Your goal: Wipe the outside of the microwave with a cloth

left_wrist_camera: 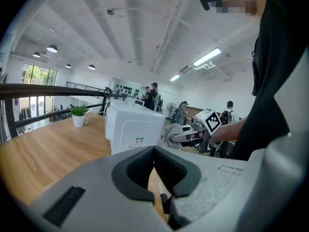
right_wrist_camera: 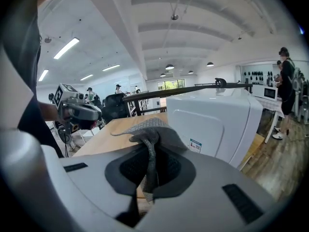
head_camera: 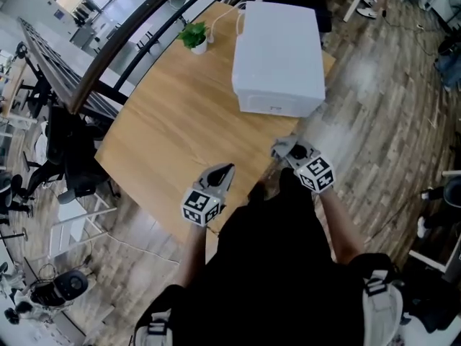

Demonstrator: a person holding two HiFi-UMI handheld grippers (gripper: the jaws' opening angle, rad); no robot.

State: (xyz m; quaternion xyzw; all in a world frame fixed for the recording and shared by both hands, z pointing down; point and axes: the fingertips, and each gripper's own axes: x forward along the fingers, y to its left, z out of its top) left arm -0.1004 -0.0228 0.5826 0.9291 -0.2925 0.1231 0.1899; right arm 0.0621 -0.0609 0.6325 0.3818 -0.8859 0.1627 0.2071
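Note:
The white microwave (head_camera: pixel 277 49) stands at the far right end of the wooden table (head_camera: pixel 173 128); its near side shows in the left gripper view (left_wrist_camera: pixel 133 129) and the right gripper view (right_wrist_camera: pixel 217 122). My right gripper (head_camera: pixel 282 150) hovers just off the table's near corner, short of the microwave, and is shut on a grey cloth (right_wrist_camera: pixel 149 129) that bunches up over its jaws. That cloth (left_wrist_camera: pixel 171 132) also hangs from it in the left gripper view. My left gripper (head_camera: pixel 225 169) is over the table's near edge, jaws shut with nothing between them (left_wrist_camera: pixel 153 151).
A small potted plant (head_camera: pixel 194 36) sits at the table's far left corner, with a white cable beside it. A dark railing (head_camera: pixel 108 63) runs along the table's left side. An office chair (head_camera: pixel 68 157) stands left of the table. People stand in the background.

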